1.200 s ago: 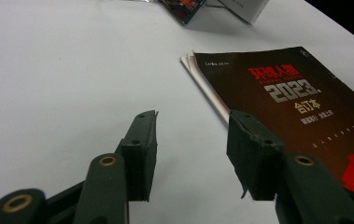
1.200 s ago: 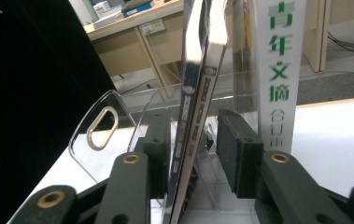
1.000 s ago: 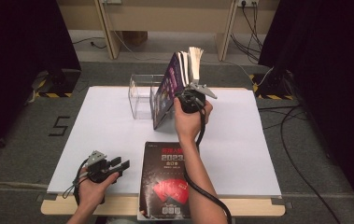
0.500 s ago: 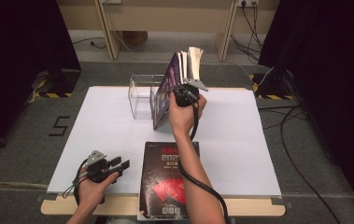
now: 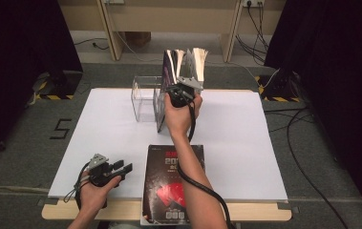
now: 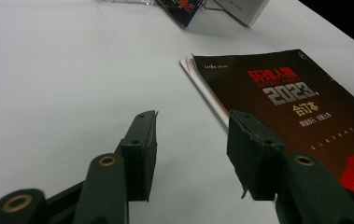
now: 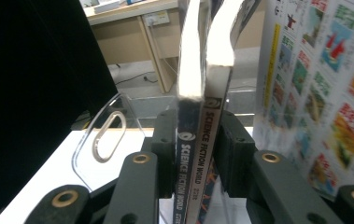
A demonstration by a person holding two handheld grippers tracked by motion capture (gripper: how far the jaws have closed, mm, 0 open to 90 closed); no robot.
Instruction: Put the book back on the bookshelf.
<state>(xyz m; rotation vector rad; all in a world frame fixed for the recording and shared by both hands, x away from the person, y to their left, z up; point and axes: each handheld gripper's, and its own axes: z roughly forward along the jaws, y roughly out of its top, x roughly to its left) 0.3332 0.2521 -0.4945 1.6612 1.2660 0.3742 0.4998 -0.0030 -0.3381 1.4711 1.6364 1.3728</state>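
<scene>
Left gripper idles at the near table edge, jaws apart, nothing between them. Black 2023 volume lies flat just to its right, untouched.

Farther out, right gripper has just been closing; its pads now clamp the spines of two Science Fiction World magazines, held upright. Clear acrylic holder is just left of the jaws, and a colourful open magazine stands close on the right.

Risks, as I judge them:
- Grip is low on the spine, so the tall glossy covers may fan or slip.
- The pair may snag the holder wall or knock the neighbouring magazine over.
</scene>
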